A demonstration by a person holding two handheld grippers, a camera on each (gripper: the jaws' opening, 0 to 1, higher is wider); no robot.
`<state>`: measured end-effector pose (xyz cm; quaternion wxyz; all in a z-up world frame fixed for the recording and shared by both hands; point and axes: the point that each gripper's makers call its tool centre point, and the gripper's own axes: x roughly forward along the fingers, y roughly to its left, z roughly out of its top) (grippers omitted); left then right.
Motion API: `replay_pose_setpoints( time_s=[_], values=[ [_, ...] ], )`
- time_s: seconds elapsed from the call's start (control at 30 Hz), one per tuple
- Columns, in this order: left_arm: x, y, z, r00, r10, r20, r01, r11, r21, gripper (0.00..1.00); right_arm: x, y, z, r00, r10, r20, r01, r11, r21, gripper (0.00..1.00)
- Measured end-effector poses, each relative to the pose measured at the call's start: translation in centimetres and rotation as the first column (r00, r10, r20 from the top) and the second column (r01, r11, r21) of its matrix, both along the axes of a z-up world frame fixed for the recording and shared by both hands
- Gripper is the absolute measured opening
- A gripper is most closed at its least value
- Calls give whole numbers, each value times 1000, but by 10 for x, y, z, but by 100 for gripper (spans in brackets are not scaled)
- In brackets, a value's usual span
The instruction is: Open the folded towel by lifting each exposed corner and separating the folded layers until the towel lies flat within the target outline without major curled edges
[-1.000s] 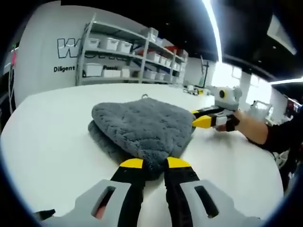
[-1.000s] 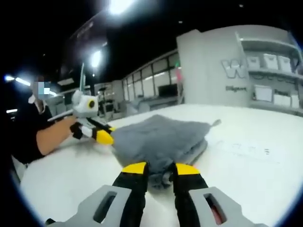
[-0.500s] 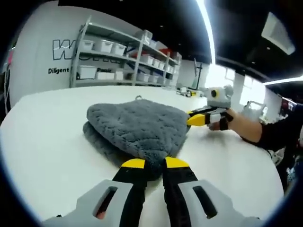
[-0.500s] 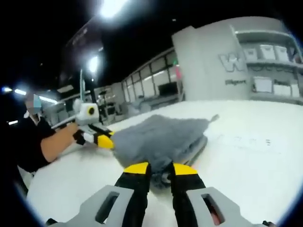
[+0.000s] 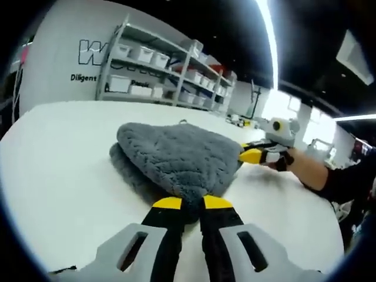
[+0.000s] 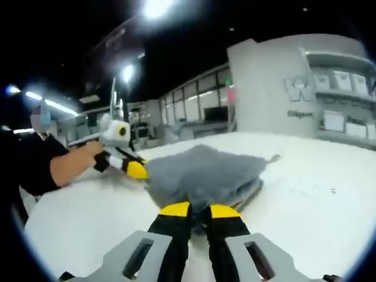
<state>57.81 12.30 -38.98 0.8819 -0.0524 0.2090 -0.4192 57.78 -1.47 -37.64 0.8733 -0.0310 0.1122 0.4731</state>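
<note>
Both claws, left claw (image 5: 186,203) and right claw (image 6: 200,208), clamp separate corners of one folded grey towel (image 5: 179,154) on the white table (image 5: 53,164).

towel (image 5: 176,158) mid-grey, quilted wavy pile pattern, small grey loop at far edge. table (image 5: 59,176) plain white. left gripper (image 5: 187,203) and right gripper (image 6: 200,210): black jaws, yellow tips, light grey bodies. sleeve (image 6: 29,164) black. shelving (image 5: 158,76) grey with white bins; wall white, dark lettering.

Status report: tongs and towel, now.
Left tongs shut on towel corner. Right tongs shut on another corner. Towel still folded, layers stacked on white table. Nothing in the way.
</note>
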Motion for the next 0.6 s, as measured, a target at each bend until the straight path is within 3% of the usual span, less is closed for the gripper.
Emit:
replay_pose_setpoints(
  time_s=[0.13,0.2,0.27,0.3,0.5,0.6],
  values=[
    [-4,-3,4,1000,-16,12,16,1000,-14,7,1,-5,1,1000,-2,-15,2,999,37,3],
    [-5,-5,2,1000,-10,17,10,1000,8,7,-1,-7,1,997,-21,-70,27,997,77,3],
    [-5,-5,2,1000,-1,9,1,1000,5,7,0,-8,1,998,-26,-64,31,997,72,4],
    [-6,-6,3,1000,-1,11,1,1000,5,7,0,-9,1,995,-37,-89,45,995,88,4],
    [-13,-7,0,1000,-19,14,18,1000,14,6,-7,-8,-2,996,-37,-85,41,998,46,3],
    [-20,-10,0,999,-51,19,50,999,18,6,-7,-11,-2,995,-30,-99,36,998,61,3]
  ],
)
